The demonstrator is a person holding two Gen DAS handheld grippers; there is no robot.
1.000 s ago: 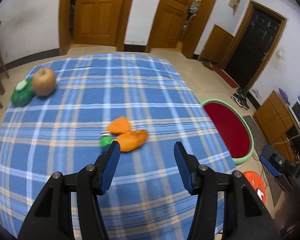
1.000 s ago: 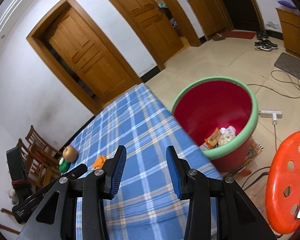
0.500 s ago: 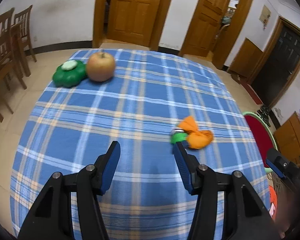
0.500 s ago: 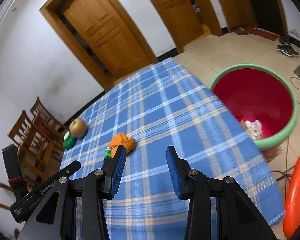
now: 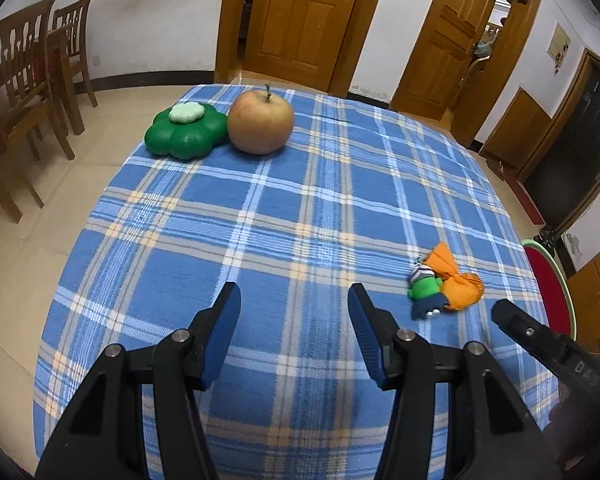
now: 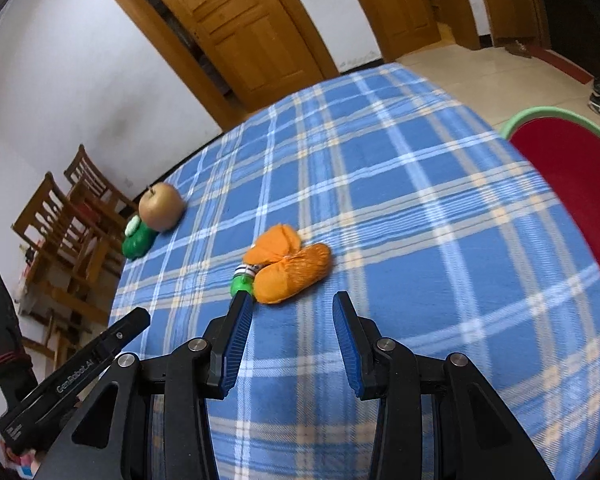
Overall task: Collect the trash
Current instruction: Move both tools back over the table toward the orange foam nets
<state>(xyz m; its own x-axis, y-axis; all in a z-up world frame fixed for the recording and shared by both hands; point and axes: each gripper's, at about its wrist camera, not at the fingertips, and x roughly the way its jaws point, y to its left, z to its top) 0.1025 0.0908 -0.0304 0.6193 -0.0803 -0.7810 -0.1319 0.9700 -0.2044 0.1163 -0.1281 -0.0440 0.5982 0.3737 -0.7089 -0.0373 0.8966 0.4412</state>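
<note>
An orange crumpled wrapper (image 6: 290, 266) with a small green piece (image 6: 242, 282) at its left end lies on the blue plaid tablecloth (image 6: 400, 200). My right gripper (image 6: 292, 302) hangs open and empty just short of it, the left fingertip close to the green piece. In the left wrist view the same orange wrapper (image 5: 456, 284) lies off to the right. My left gripper (image 5: 294, 296) is open over bare cloth, nothing between its fingers. A red bin with a green rim (image 6: 548, 114) stands beside the table's right edge.
An apple (image 5: 260, 122) and a green flower-shaped object (image 5: 186, 132) sit together at the table's far left corner. Wooden chairs (image 5: 24, 80) stand left of the table. Wooden doors line the far wall. The right gripper's body (image 5: 540, 340) shows at the lower right.
Both grippers swung left and dipped toward the table. The right view left the bin and now has the orange wrapper just ahead; in the left view the wrapper slid right. Jaws unchanged.
</note>
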